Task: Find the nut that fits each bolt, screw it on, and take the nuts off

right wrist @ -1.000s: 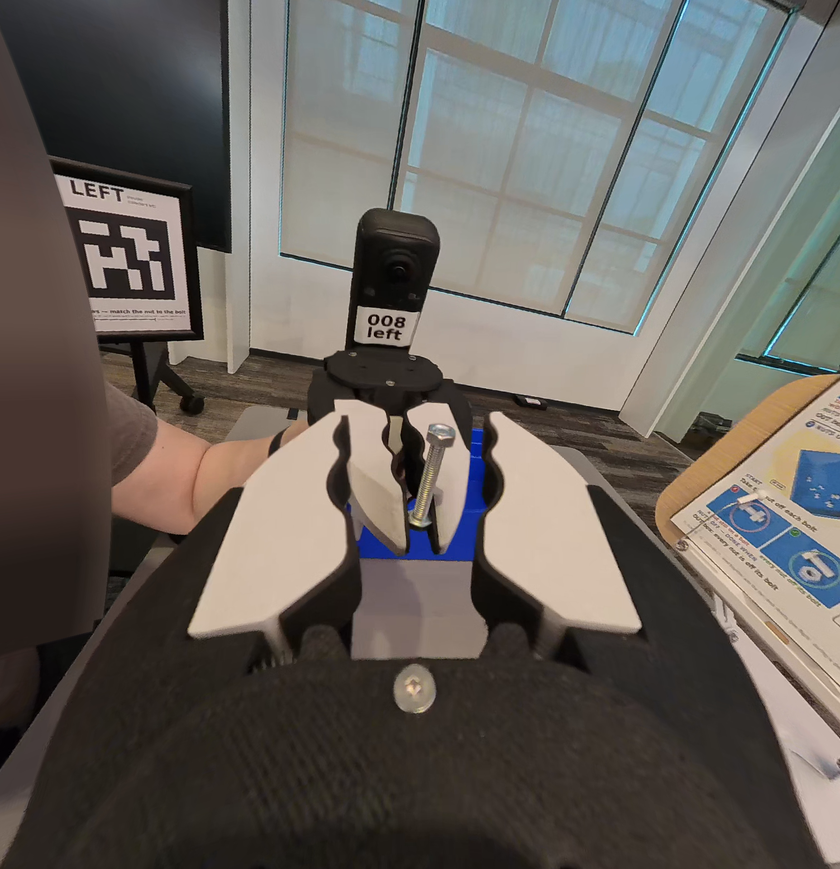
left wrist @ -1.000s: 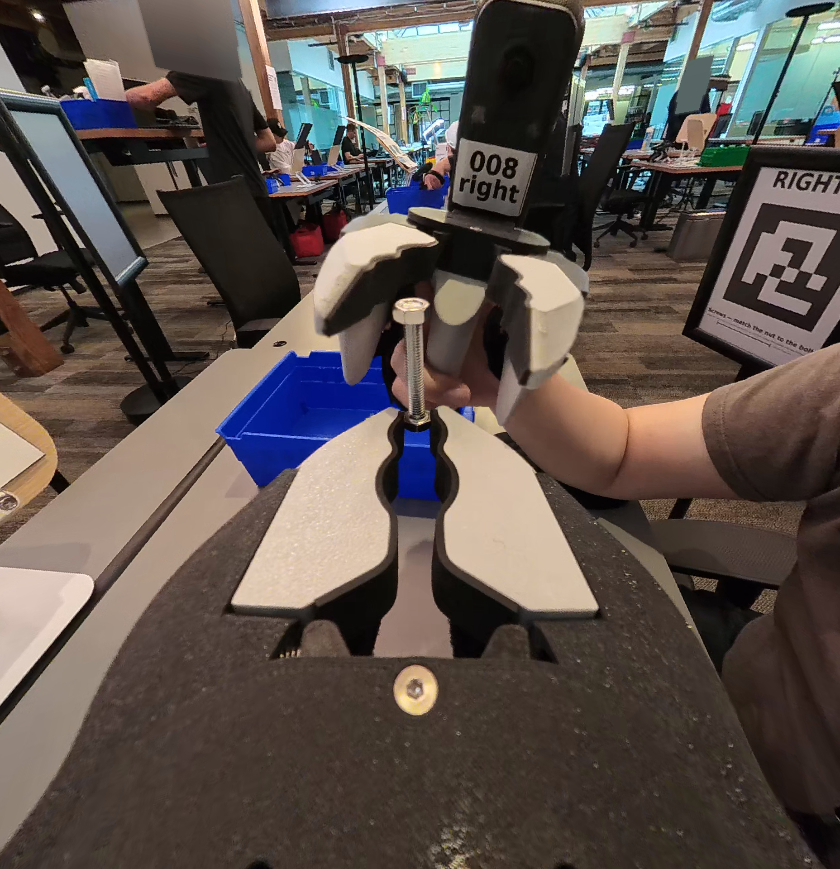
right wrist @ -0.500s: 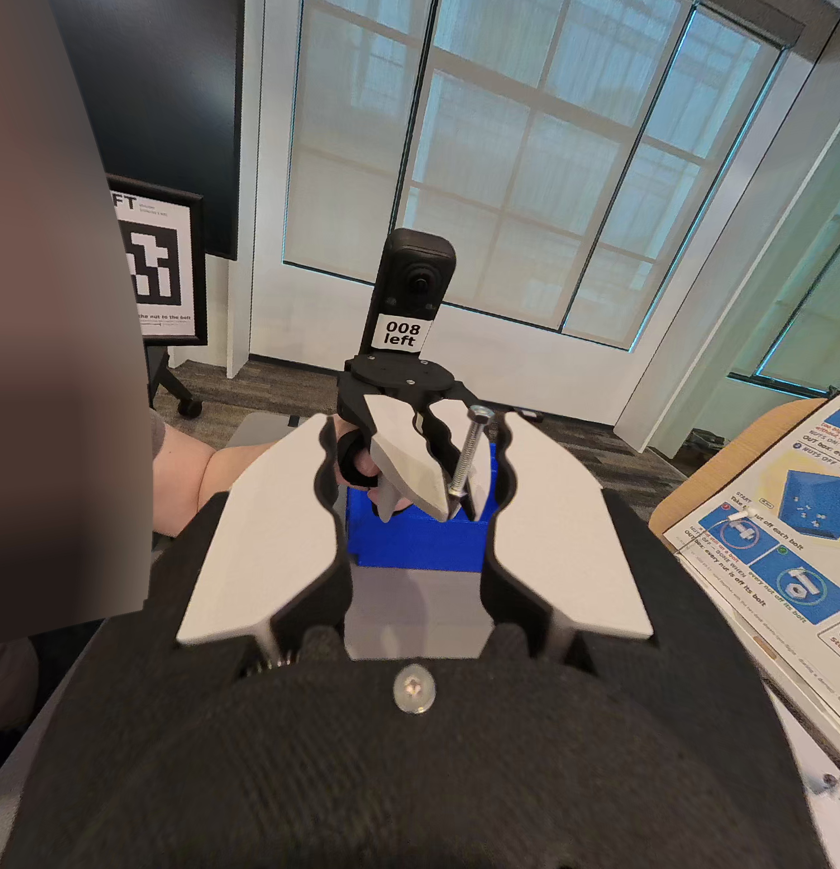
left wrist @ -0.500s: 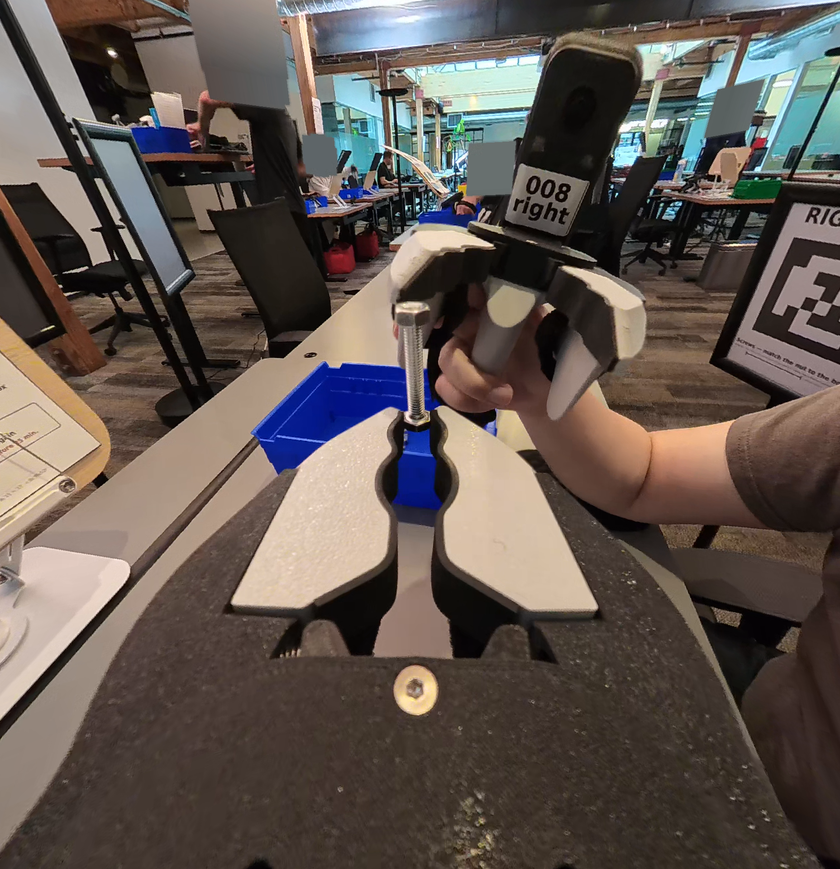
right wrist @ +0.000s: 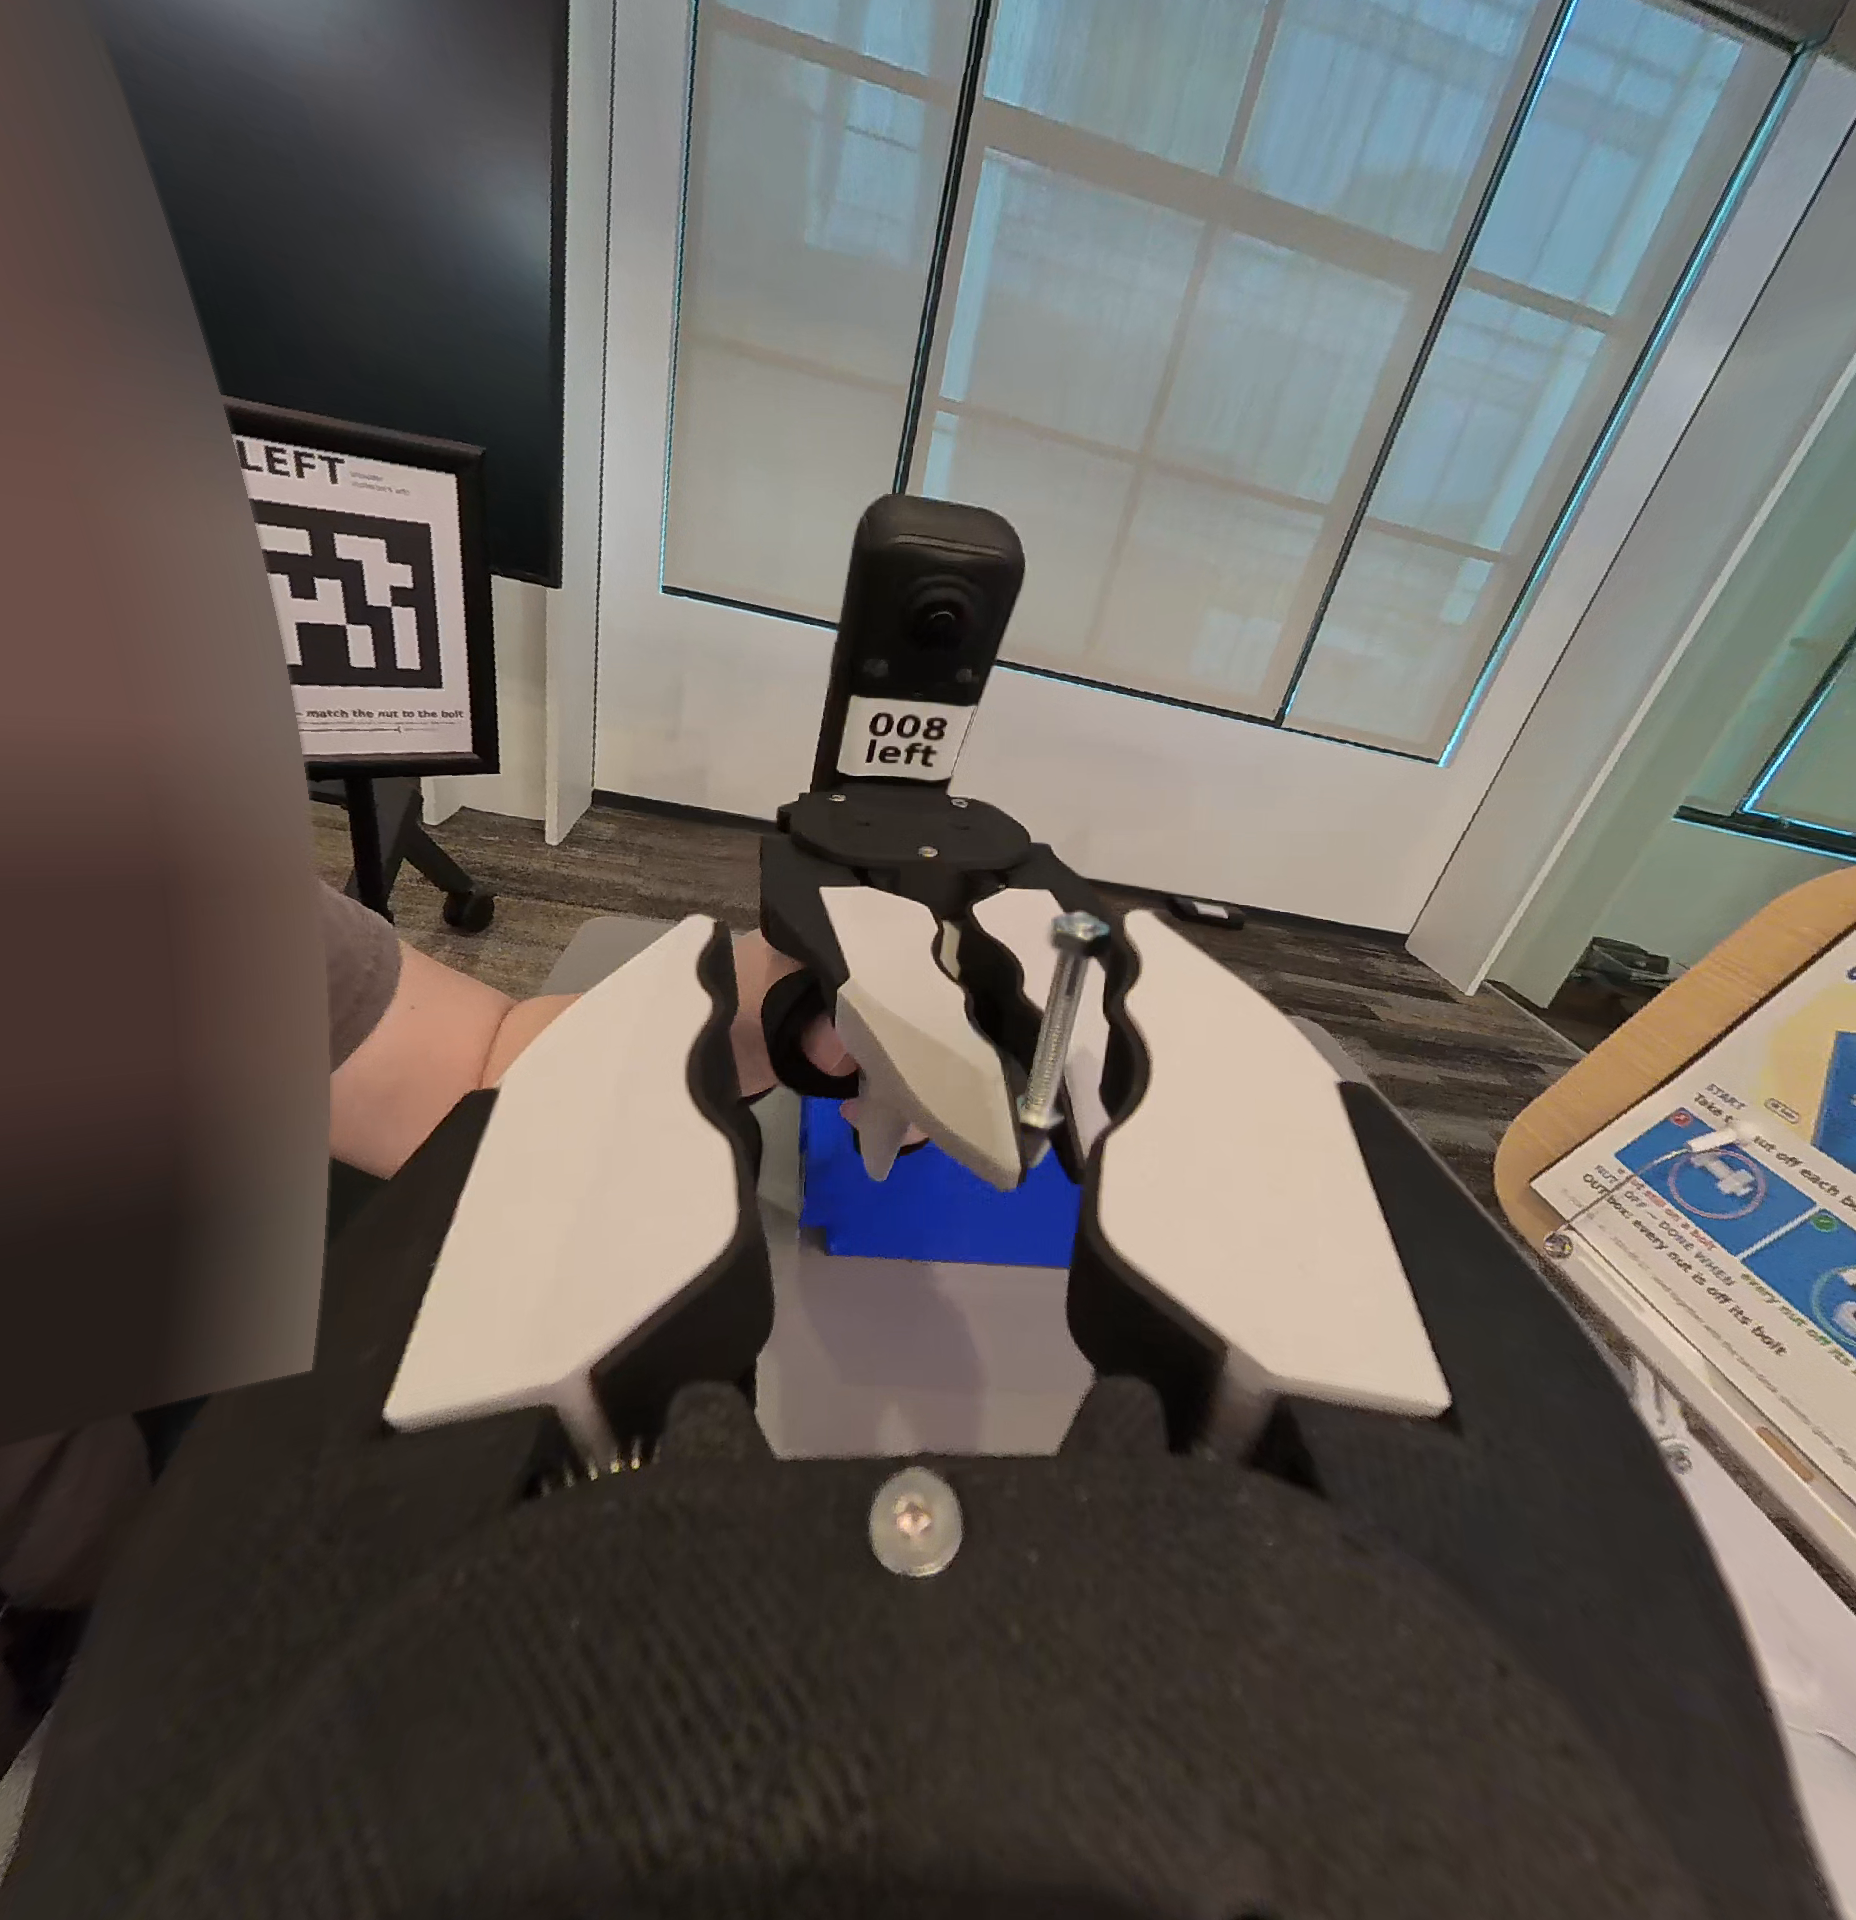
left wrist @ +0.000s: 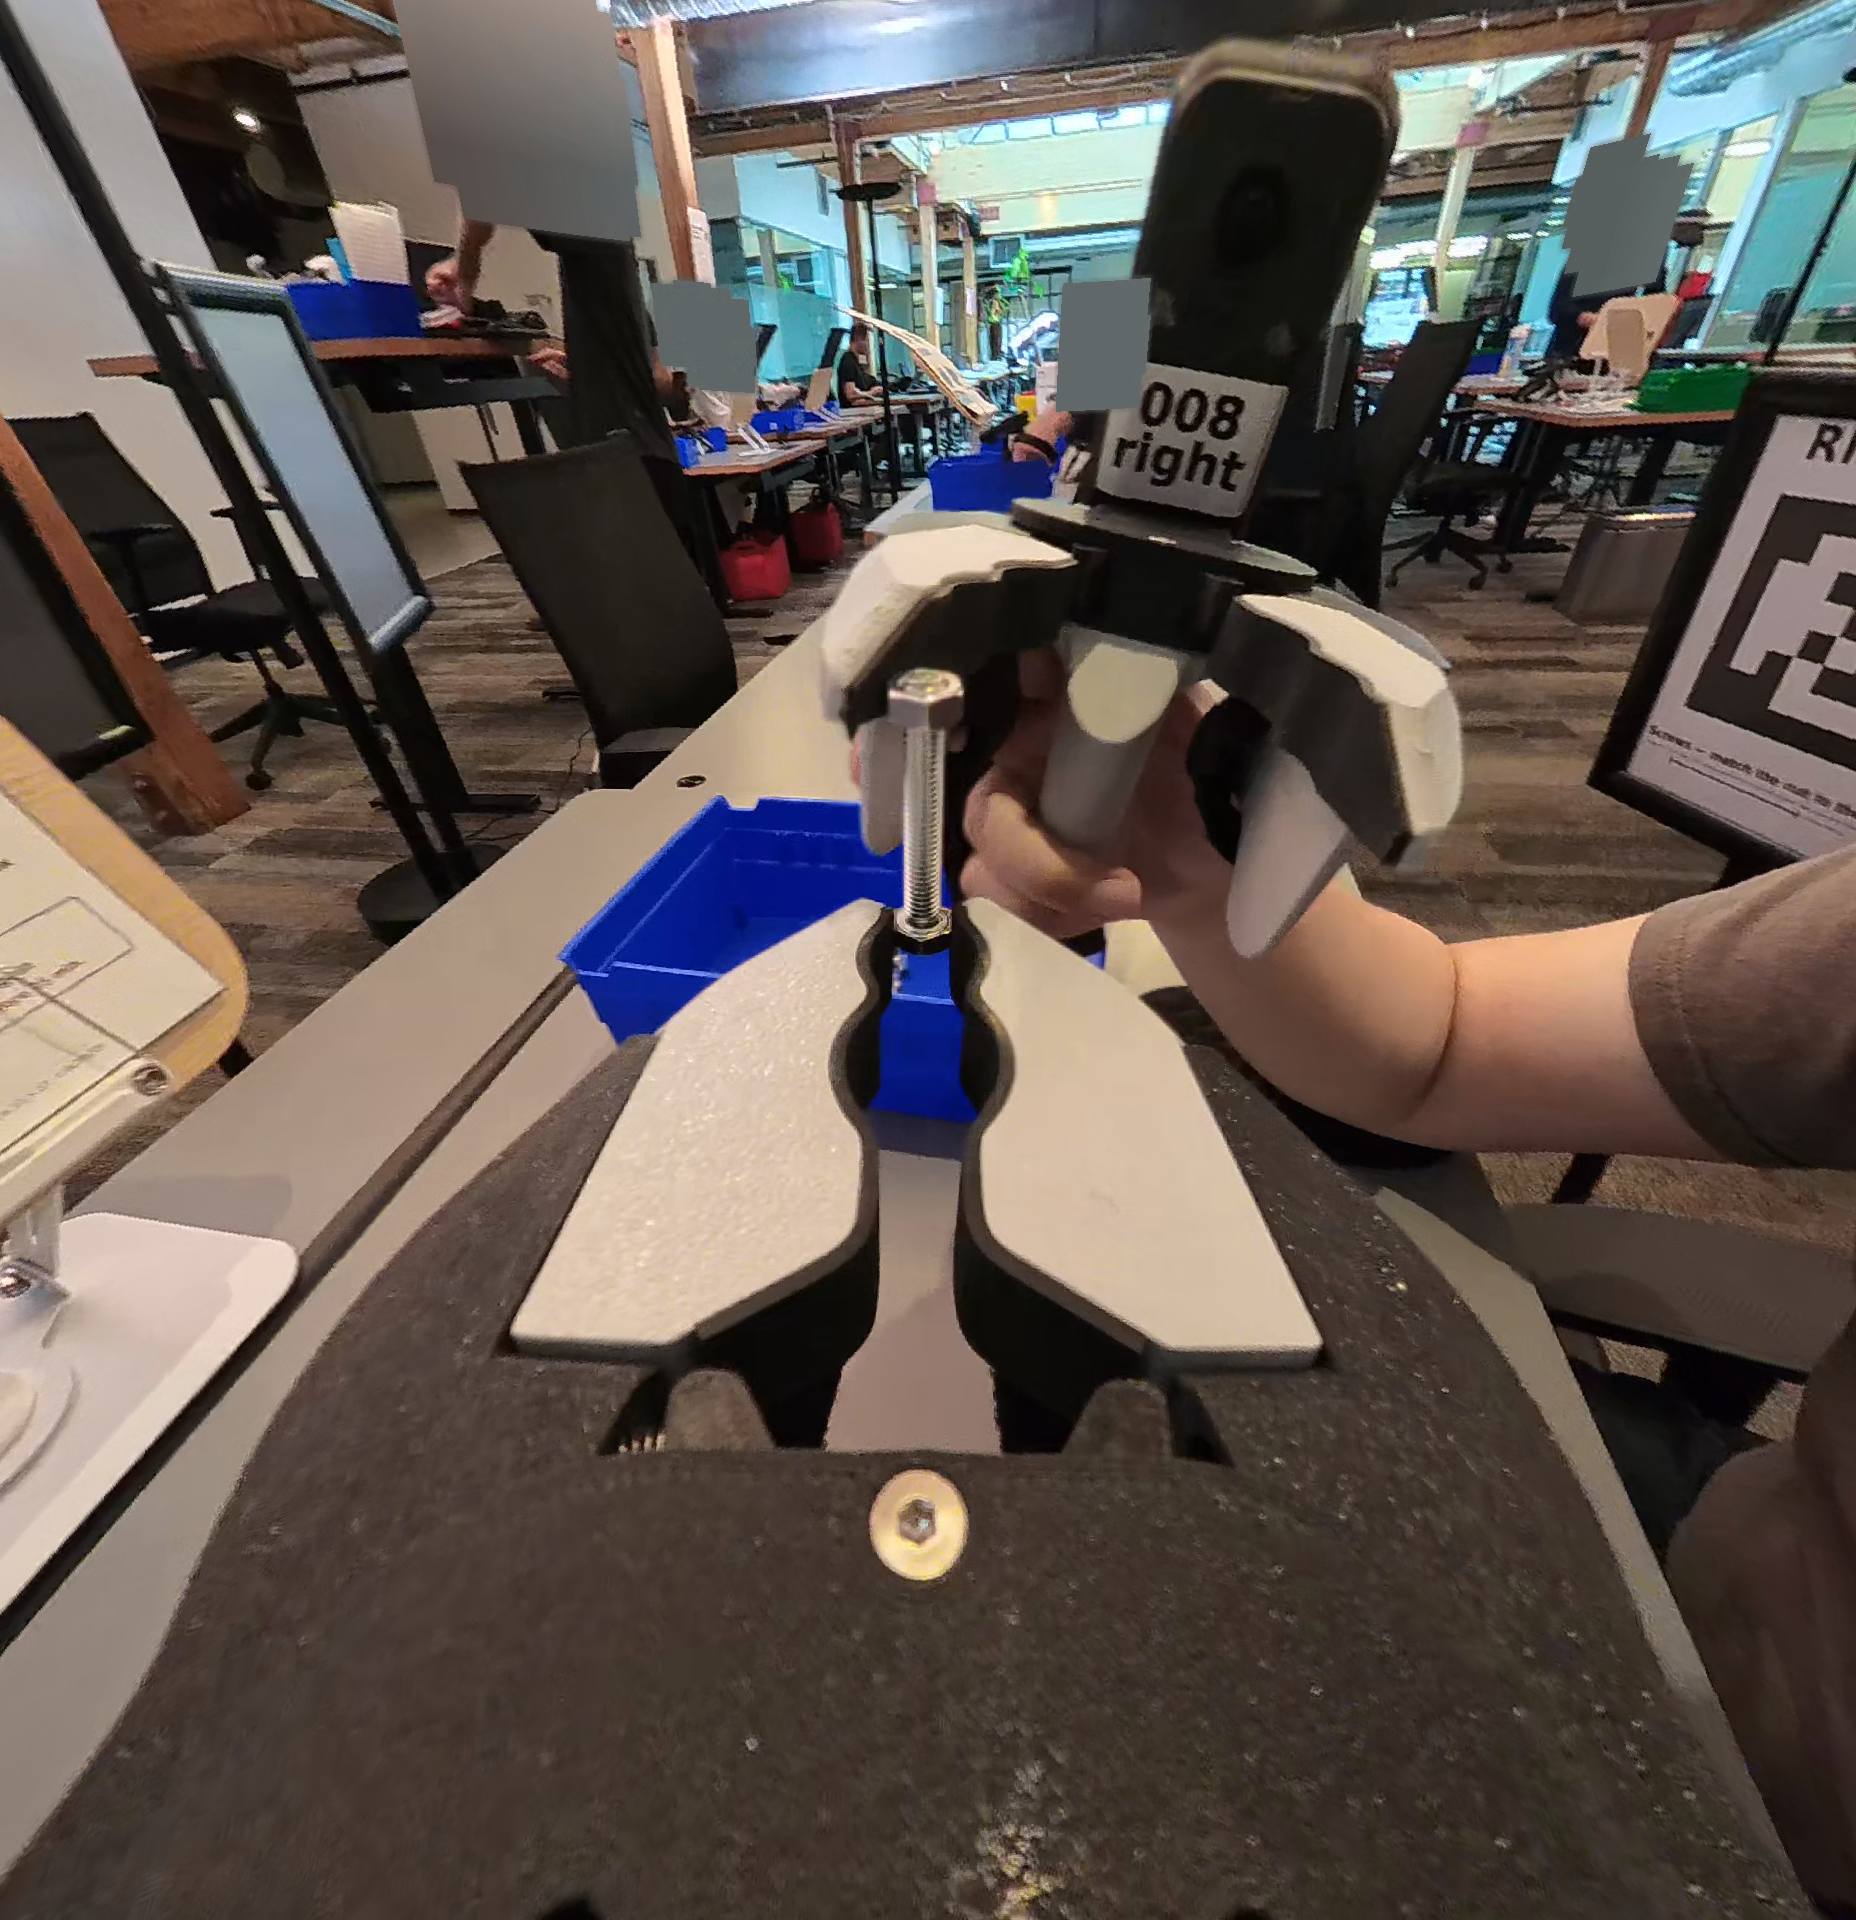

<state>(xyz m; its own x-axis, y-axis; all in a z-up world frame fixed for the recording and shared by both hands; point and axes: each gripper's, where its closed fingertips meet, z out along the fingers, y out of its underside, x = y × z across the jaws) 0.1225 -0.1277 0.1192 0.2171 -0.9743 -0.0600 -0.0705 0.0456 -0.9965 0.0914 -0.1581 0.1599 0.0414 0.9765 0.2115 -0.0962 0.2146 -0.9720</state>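
My left gripper (left wrist: 924, 928) is shut on a small nut (left wrist: 924, 932) at the lower end of a long silver bolt (left wrist: 924, 821), which stands upright above its fingertips. My right gripper (right wrist: 919, 940) is open and empty, and faces the left one. In the left wrist view the right gripper (left wrist: 1069, 862) hangs just behind the bolt, with the bolt head close to one of its fingers (left wrist: 882, 790). In the right wrist view the bolt (right wrist: 1059, 1029) leans near the inner edge of my right-hand finger, held by the left gripper (right wrist: 1012, 1158).
A blue bin (left wrist: 737, 914) stands on the grey table (left wrist: 404, 1060) under both grippers, and also shows in the right wrist view (right wrist: 934, 1216). An instruction board (right wrist: 1734, 1195) stands beside it. Framed marker signs (left wrist: 1797, 623) and office chairs stand around the table. Tip to tip, the grippers are about 5 cm apart.
The right gripper has shifted sideways, so the bolt now sits by one of its fingers instead of between them. The left gripper still holds the bolt upright by the nut.
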